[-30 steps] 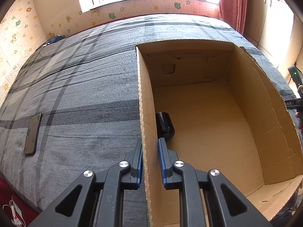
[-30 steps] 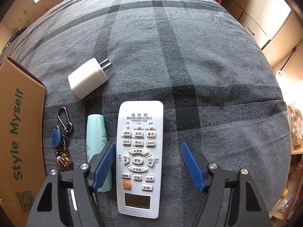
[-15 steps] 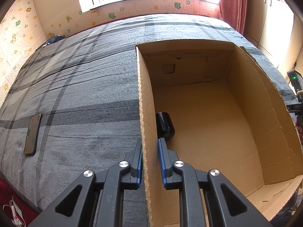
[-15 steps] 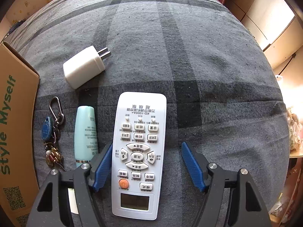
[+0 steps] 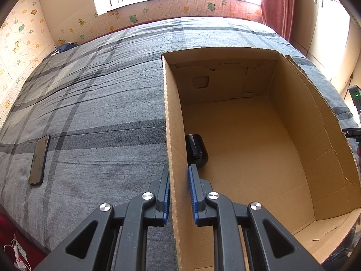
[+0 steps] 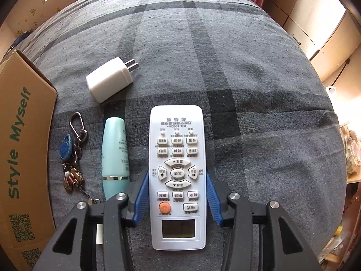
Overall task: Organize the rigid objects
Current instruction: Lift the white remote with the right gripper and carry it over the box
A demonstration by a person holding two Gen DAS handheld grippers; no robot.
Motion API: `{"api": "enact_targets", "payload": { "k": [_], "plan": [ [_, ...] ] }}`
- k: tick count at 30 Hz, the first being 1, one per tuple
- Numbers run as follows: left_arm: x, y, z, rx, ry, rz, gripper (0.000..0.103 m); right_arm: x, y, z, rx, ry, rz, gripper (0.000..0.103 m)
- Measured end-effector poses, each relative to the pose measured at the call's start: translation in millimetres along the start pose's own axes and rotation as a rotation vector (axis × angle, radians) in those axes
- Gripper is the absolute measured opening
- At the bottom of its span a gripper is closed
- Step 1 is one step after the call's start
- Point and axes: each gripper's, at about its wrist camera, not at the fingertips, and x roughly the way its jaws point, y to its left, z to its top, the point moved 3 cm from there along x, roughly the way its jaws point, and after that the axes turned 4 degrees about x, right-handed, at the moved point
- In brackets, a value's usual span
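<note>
The right claw (image 6: 177, 197) points down at the bed, and its jaws have just been closing around the white remote control (image 6: 177, 176). The blue pads (image 6: 141, 199) now sit against the remote's two long sides, near its lower half beside the orange button, pinching it while it lies flat on the grey checked bedspread (image 6: 248, 90). Just left of the remote lies a pale green tube (image 6: 115, 155), parallel to it, its capped end partly hidden behind the claw's left finger. Further left is a bunch of keys (image 6: 72, 155) with a blue tag and a snap hook. Beyond the tube, toward the far end of the bed, lies a white charger plug (image 6: 109, 82).

The left claw (image 5: 179, 194) is pressed together on the left wall of the open cardboard box (image 5: 315, 135), one pad outside and one inside. A black object (image 5: 196, 150) lies on the box floor against that wall, just past the inner pad. A phone (image 5: 39, 160) lies near the bed's left edge.
</note>
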Motion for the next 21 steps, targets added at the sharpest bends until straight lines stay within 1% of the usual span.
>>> {"api": "enact_targets", "payload": {
  "k": [8,18,21],
  "plan": [
    [0,-1,0,0.001,0.000,0.001,0.017,-17,2,-6,-0.012,-0.006,0.005,0.049],
    [-1,-2,1,-0.002,0.000,-0.001,0.017,-71,10,-5,-0.066,-0.068,0.006,0.049],
    [-1,-2,1,-0.001,0.000,-0.001,0.017,-85,18,-3,-0.090,-0.083,0.008,0.049]
  ]
}}
